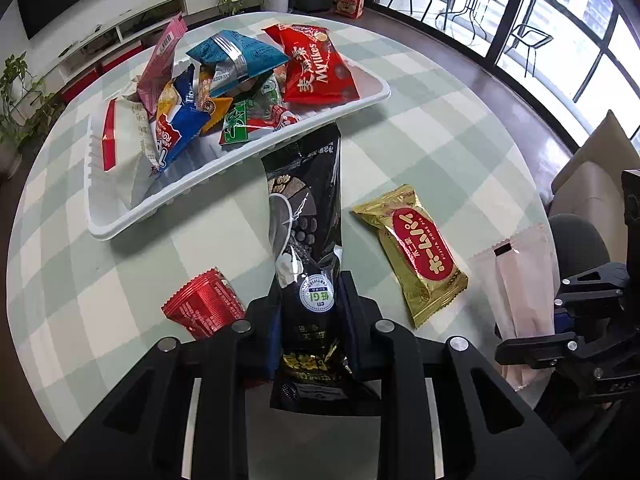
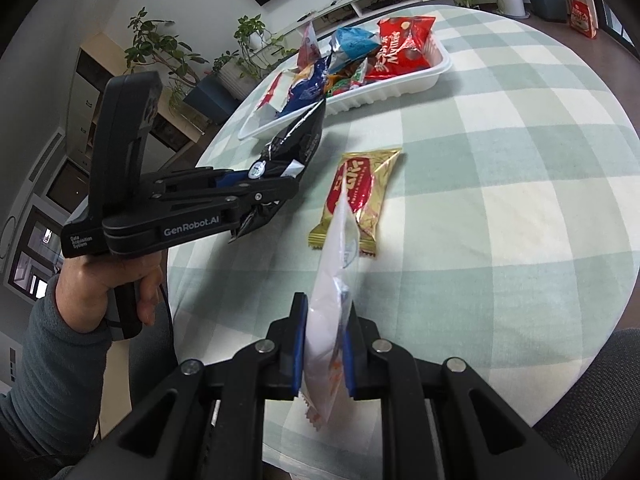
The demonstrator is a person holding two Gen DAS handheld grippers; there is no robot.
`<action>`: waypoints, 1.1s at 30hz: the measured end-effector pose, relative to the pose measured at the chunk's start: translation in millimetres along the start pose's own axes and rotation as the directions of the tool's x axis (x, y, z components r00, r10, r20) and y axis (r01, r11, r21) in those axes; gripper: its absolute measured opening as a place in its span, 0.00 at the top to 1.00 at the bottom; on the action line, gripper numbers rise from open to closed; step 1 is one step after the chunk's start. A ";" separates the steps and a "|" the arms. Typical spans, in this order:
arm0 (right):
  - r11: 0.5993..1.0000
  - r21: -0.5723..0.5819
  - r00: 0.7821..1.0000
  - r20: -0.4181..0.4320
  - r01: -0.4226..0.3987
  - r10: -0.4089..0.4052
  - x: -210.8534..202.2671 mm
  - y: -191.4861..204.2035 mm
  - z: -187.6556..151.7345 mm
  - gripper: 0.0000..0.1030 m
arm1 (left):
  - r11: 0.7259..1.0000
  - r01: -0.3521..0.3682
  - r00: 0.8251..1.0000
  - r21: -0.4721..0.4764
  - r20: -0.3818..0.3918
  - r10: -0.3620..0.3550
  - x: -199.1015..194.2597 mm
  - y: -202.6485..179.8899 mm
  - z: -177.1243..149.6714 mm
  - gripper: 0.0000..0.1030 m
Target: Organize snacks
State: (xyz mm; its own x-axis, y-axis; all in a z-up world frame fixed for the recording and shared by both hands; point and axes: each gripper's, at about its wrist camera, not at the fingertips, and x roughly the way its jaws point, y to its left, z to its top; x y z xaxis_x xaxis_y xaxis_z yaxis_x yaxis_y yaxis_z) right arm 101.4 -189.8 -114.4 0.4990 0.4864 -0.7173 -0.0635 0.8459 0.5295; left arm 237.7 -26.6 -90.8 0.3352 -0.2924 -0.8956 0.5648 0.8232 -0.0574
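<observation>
My left gripper point(image 1: 310, 300) is shut on a long black snack packet point(image 1: 306, 208) and holds it above the table, its far end near the white tray point(image 1: 120, 224). In the right wrist view the left gripper point(image 2: 276, 192) holds the black packet point(image 2: 296, 140) just short of the tray point(image 2: 400, 88). My right gripper point(image 2: 326, 344) is shut on a pale pink-white packet point(image 2: 332, 288) held upright; it also shows in the left wrist view point(image 1: 524, 280). The tray holds several snack packets, among them a red Mylikes bag point(image 1: 316, 68).
A gold and red packet point(image 1: 416, 252) lies on the checked tablecloth point(image 1: 420, 120) right of the black packet, also seen in the right wrist view point(image 2: 360, 196). A small red packet point(image 1: 204, 304) lies at the left. A grey chair point(image 1: 576, 240) stands at the table's right edge.
</observation>
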 end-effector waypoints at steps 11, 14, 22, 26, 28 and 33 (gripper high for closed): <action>1.000 0.016 0.999 0.050 0.000 -0.001 -17.4 -4.5 11.4 0.83 | 0.982 0.113 0.987 -0.148 0.134 -0.094 -38.4 23.8 -20.0 0.79; 0.999 0.032 0.997 0.075 0.009 -0.011 -27.7 -12.5 22.6 0.83 | 0.972 0.134 0.978 -0.192 0.182 -0.099 -56.2 39.3 -20.0 0.79; 0.999 -0.004 0.984 0.172 0.037 -0.036 -62.8 -12.9 86.8 0.83 | 0.951 0.148 0.952 -0.273 0.299 -0.062 -95.6 88.2 9.4 0.79; 0.997 -0.071 0.979 0.200 0.038 -0.023 -67.5 5.2 134.1 0.83 | 0.940 0.152 0.943 -0.306 0.329 -0.045 -99.2 111.3 36.3 0.79; 0.995 -0.098 0.981 0.196 0.025 -0.006 -61.0 15.6 160.6 0.83 | 0.942 0.139 0.946 -0.306 0.323 -0.035 -95.1 119.0 52.1 0.79; 0.991 -0.137 0.990 0.134 -0.015 0.033 -20.5 39.7 219.9 0.83 | 0.941 0.118 0.956 -0.318 0.293 -0.021 -65.1 134.8 86.8 0.79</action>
State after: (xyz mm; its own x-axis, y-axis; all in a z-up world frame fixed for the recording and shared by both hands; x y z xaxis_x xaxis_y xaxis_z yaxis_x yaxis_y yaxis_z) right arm 278.8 -214.3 21.0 0.6079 0.4807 -0.6320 -0.1884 0.8605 0.4733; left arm 357.4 61.2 -2.0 0.5299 -0.4391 -0.7255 0.3306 0.8948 -0.3001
